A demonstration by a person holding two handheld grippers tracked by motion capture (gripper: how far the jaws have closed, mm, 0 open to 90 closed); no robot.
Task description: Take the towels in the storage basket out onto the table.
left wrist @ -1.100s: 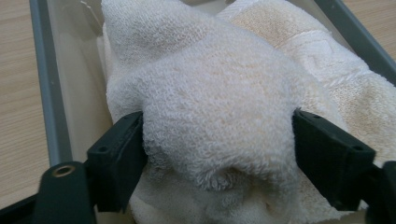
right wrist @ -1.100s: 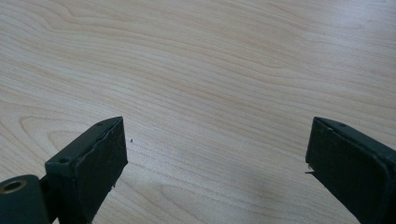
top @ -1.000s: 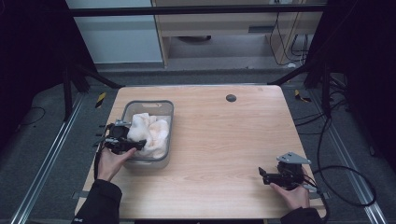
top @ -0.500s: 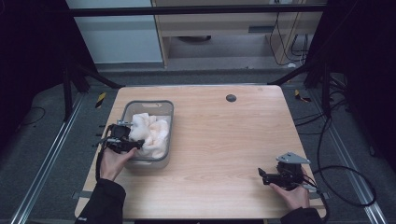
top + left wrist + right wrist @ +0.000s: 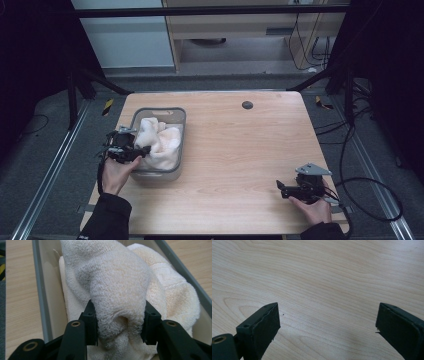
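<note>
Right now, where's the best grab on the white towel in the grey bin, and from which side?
A raised fold at the near-left of the towel, approached from the bin's left wall. The cloth humps up there above the rim, so the jaws can straddle it. The left hand-held gripper has just been closing on that fold, which bulges between its pads; this grip looks sound for lifting.

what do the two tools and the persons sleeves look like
Both are black two-jaw devices. The left tool has thick black arms with brass-coloured pivot rings and blocky black pads. The right tool carries a grey three-cornered plate on top, a black cable trails from it, and its pads are flat, rectangular and slightly worn at the edges. The sleeves are dark.
</note>
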